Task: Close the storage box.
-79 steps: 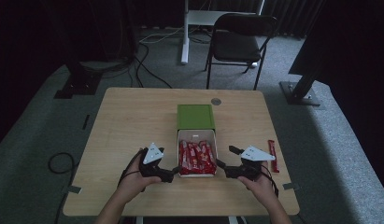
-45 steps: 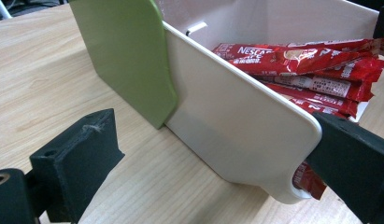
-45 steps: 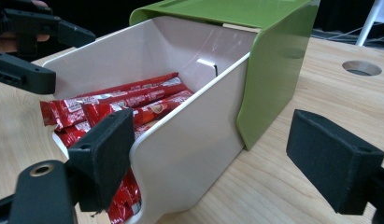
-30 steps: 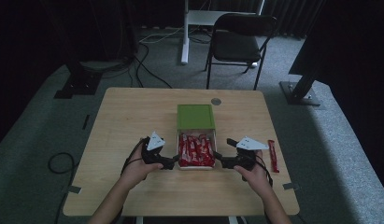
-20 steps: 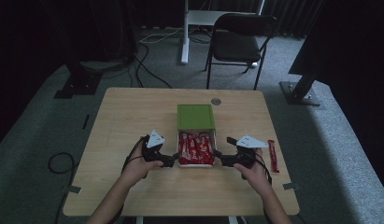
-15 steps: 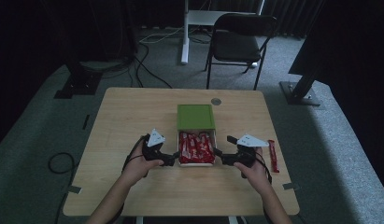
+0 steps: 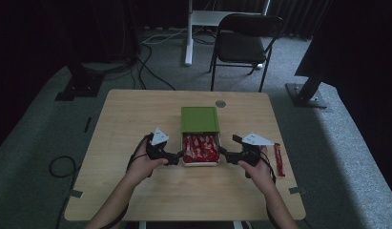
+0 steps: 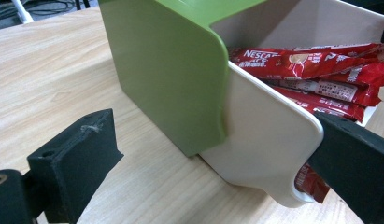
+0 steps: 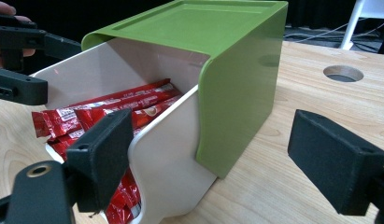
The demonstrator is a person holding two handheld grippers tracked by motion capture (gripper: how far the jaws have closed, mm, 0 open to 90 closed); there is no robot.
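Nearest the front edge of the table [image 7: 136, 200], the left gripper [image 7: 177, 157] and right gripper [image 7: 223, 153] sit at either side of the white drawer [image 7: 201, 163]. Over the last couple of seconds both have moved in from a little way off, and the drawer now looks pushed slightly further back into the green box [image 7: 199, 119]. My reading is that the drawer is being closed, with about half its length still out.

Both sets of jaws stand spread, gripping nothing. In the left gripper view one jaw lies at the drawer's front corner [image 8: 273, 154], possibly touching it; in the right gripper view the drawer's side wall [image 9: 166, 154] runs between the jaws.

The drawer holds red sachets [image 8: 316, 60], and "NESCAFE" can be read on one. The smaller print is too fine to make out.

One more sachet [image 7: 279, 160] lies loose near the right edge. Near the far edge is a round hole [image 7: 221, 103].
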